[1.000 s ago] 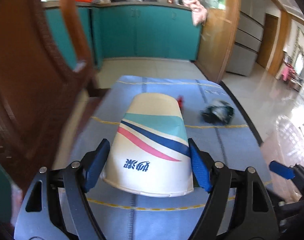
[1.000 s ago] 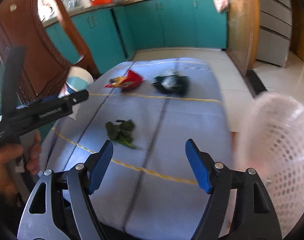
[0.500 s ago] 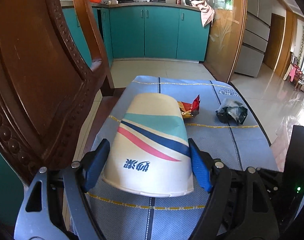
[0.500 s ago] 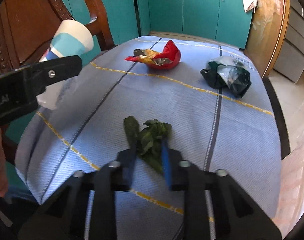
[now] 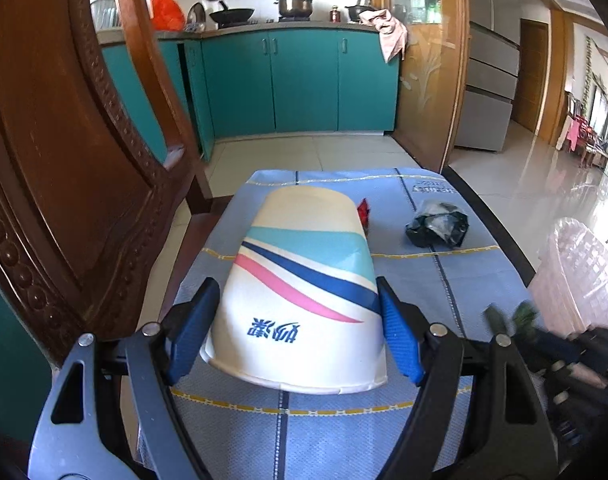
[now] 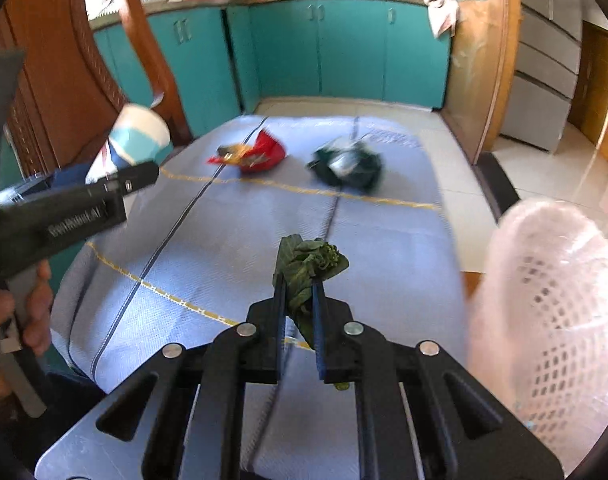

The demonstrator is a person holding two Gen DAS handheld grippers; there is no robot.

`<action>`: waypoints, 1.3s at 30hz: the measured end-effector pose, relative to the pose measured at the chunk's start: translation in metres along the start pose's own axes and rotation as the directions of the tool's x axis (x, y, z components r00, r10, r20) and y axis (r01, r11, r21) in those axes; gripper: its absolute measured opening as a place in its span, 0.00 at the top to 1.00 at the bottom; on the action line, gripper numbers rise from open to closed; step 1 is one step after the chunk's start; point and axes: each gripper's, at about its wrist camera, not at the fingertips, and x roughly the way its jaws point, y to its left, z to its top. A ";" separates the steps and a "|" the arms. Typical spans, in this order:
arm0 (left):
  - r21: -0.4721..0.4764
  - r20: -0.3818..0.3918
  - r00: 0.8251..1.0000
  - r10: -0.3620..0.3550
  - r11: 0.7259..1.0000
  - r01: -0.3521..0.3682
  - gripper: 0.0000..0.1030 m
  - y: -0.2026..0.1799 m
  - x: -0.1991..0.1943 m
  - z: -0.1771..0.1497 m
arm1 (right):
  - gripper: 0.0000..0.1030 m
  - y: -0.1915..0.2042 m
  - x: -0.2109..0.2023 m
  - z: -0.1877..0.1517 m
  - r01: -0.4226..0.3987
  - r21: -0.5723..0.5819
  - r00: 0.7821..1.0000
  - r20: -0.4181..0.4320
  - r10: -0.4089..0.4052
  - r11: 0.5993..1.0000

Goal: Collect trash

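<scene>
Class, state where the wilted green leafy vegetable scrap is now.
Right wrist view, centre: green leafy vegetable scrap is pinched in the right gripper, beside the pink mesh basket.

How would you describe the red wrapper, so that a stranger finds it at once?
Start from the table with the pale blue cloth. On its far half, beyond the yellow cross line, lie two pieces of trash. The crumpled red foil wrapper is the left one; the crumpled dark plastic bag beside it shows no red.

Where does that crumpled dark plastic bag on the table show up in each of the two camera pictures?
Left wrist view: dark plastic bag lies right of centre, beyond the paper cup.
Right wrist view: it lies upper centre, right of the red wrapper.
Shared landmark: teal cabinets behind.
</scene>
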 end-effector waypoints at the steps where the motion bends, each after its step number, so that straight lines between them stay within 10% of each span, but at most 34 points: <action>1: 0.008 0.004 1.000 -0.002 1.000 0.002 0.24 -0.003 -0.002 -0.001 | 0.88 -0.003 -0.005 0.000 -0.001 0.007 1.000 0.007 0.001 1.000; 24: 0.140 -0.035 0.999 -0.009 0.990 0.014 0.24 -0.038 -0.007 -0.029 | 0.88 -0.011 -0.021 -0.017 -0.025 0.048 1.000 0.003 0.024 0.999; 39: 0.121 -0.250 0.965 -0.082 0.986 0.115 0.23 -0.031 0.020 -0.048 | 0.76 -0.009 0.015 -0.035 -0.054 0.076 0.992 -0.110 0.063 0.996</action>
